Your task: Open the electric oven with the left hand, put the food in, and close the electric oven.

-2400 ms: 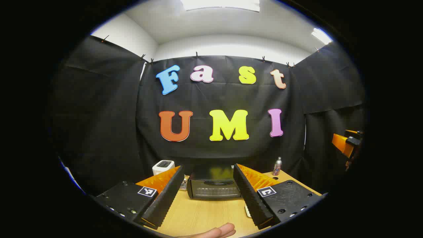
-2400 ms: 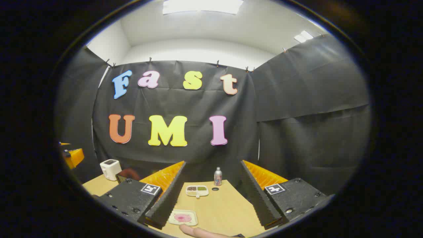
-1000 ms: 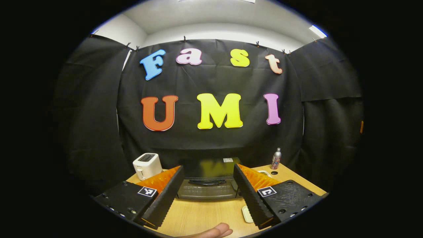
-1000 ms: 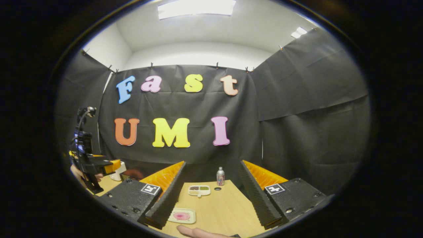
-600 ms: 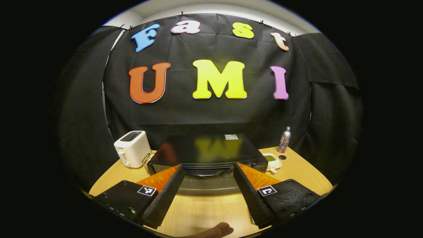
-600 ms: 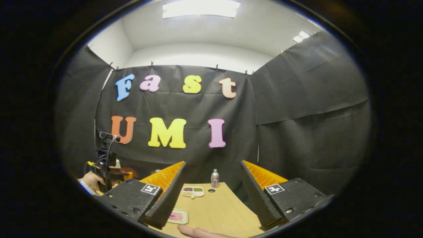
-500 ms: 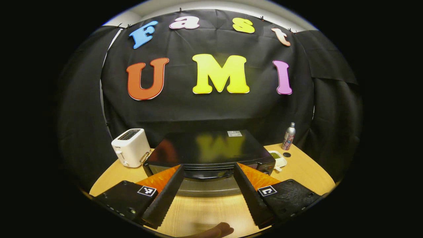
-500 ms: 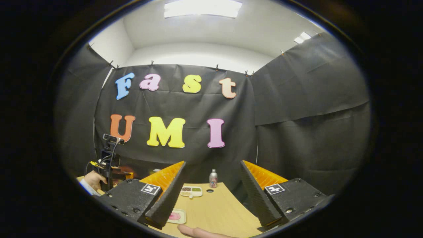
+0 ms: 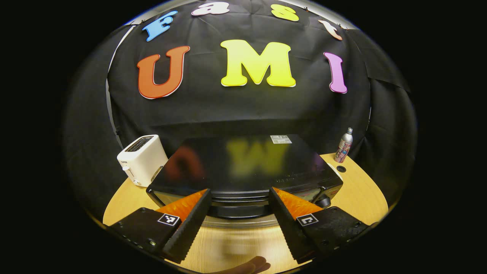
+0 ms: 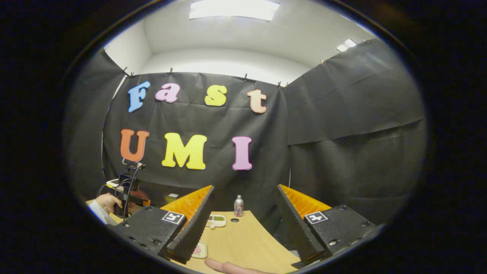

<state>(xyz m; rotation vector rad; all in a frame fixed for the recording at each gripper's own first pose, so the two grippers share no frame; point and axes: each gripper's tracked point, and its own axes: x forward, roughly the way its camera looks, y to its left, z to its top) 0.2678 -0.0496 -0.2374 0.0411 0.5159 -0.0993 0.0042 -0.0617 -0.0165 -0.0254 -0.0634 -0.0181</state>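
Left gripper point(image 9: 239, 213) closes in on oven

Oven point(image 9: 243, 167) looms larger than a second ago, its handle between the spread-apart jaws; door shut. Right gripper point(image 10: 243, 224) idles, jaws wide, food tray point(image 10: 199, 250) beneath its left finger.

I count one oven point(image 9: 243, 167), one toaster point(image 9: 141, 159) and one bottle point(image 9: 343, 145) on one table point(image 9: 361, 190). Two food trays — one divided point(image 10: 217, 220), one plain point(image 10: 198, 250).

A white toaster point(image 9: 140, 159) stands at the left of the wooden counter point(image 9: 361, 190), and a metal bottle point(image 9: 344, 145) at the far right.
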